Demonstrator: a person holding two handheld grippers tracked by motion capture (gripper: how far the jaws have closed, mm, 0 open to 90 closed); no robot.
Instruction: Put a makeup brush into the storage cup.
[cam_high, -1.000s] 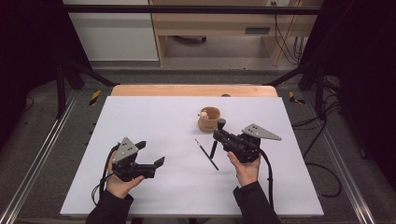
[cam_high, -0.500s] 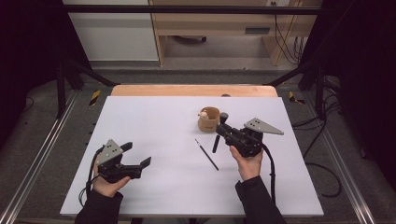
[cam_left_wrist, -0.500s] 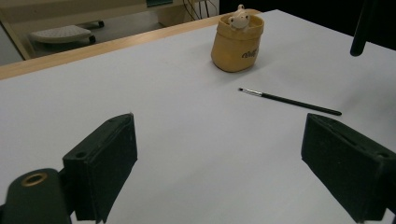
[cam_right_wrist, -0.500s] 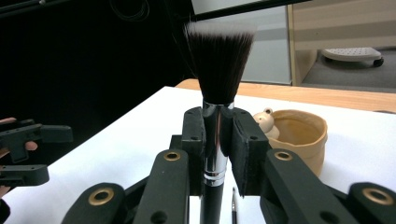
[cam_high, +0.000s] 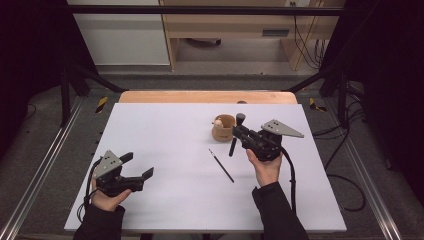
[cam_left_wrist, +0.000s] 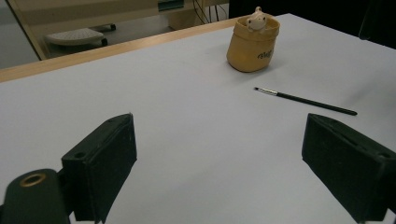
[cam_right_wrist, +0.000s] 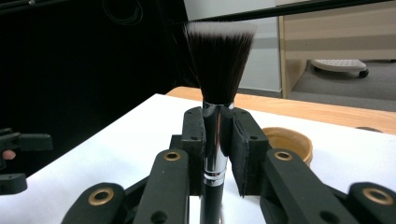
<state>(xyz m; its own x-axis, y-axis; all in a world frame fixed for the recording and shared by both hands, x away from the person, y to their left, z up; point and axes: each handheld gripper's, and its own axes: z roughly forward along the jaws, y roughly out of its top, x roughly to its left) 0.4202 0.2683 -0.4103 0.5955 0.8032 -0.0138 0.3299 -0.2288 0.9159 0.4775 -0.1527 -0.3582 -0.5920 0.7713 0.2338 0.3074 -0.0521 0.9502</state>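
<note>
The left claw (cam_high: 136, 168) hovered low over the near left part of the white tabletop (cam_high: 165, 145), its jaws wide apart and empty; in the left gripper view the two black jaws stood well apart with bare white surface between them. The right claw (cam_high: 239, 133) was held farther in and to the right, its jaws clamped on the silver ferrule of a large makeup brush (cam_right_wrist: 218, 93); in the right gripper view the brush stood upright, its dark bristles with pale tips flaring above the jaws. A thin black brush (cam_left_wrist: 306, 101) with a silver ferrule lay flat on the tabletop between the two claws, nearer the right one; just beyond it stood a small tan cup (cam_left_wrist: 252, 44) with a little pale figure at its rim and dark script on its side, too small to read; the cup sat just beside the right claw.
</note>
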